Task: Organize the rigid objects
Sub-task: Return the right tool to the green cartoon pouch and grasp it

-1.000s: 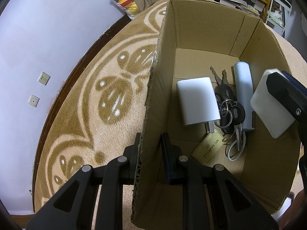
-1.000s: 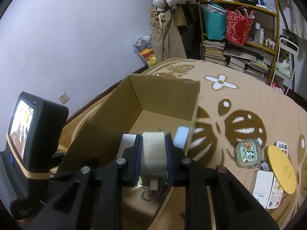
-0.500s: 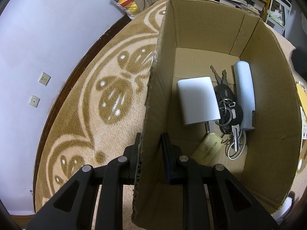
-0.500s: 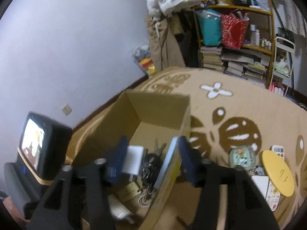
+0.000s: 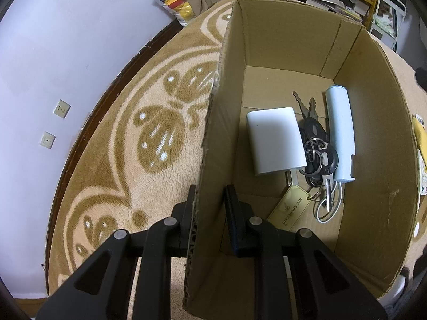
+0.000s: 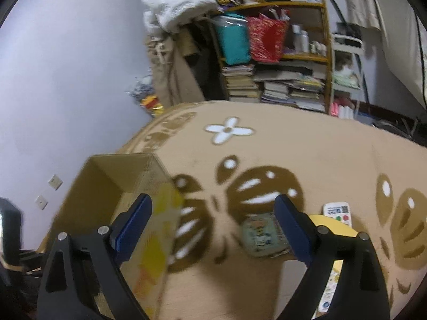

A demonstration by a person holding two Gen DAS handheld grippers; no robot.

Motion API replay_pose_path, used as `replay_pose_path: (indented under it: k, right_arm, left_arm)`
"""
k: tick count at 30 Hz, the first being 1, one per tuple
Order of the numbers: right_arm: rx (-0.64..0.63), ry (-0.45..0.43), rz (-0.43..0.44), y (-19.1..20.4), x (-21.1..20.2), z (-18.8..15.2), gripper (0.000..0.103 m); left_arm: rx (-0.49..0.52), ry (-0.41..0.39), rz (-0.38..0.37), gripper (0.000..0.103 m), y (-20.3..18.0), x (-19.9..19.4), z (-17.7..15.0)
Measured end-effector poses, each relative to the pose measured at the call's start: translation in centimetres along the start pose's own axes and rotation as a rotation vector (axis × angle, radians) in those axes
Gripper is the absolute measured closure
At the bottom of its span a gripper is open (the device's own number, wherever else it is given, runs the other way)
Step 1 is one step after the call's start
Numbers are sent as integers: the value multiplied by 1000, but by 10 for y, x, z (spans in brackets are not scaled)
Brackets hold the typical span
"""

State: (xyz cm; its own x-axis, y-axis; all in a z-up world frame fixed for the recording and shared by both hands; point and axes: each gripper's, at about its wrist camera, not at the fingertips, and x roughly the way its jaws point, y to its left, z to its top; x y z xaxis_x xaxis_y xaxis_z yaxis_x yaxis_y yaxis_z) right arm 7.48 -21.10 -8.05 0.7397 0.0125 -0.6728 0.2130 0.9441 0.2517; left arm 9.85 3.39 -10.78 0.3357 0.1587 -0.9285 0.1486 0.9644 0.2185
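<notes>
I am pinching the cardboard box (image 5: 280, 34) wall with my left gripper (image 5: 210, 200), while my right gripper (image 6: 213, 213) is hanging spread wide, empty, the yellow disc (image 6: 333, 224) at its 3 o'clock.

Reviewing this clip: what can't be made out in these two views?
- Right wrist view: motion blur smears the green case; right gripper finger covers part of the yellow disc.
- Left wrist view: white charger hides its prongs; box wall blocks the left gripper pads.
</notes>
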Motion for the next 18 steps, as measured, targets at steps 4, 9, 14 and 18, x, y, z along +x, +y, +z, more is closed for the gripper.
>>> replay_pose_path:
  k: [4, 9, 14, 18]
  right_arm:
    - [34, 45, -28, -17, 19, -8, 6]
    - [49, 94, -65, -32, 38, -23, 6]
    - [56, 116, -85, -41, 47, -34, 6]
    - [50, 138, -74, -44, 53, -40, 14]
  left_arm:
    - [0, 3, -1, 84, 1, 1, 1]
    - [7, 4, 2, 84, 0, 2, 1]
    - [8, 3, 1, 85, -1, 2, 1]
    - [9, 3, 1, 85, -1, 1, 1]
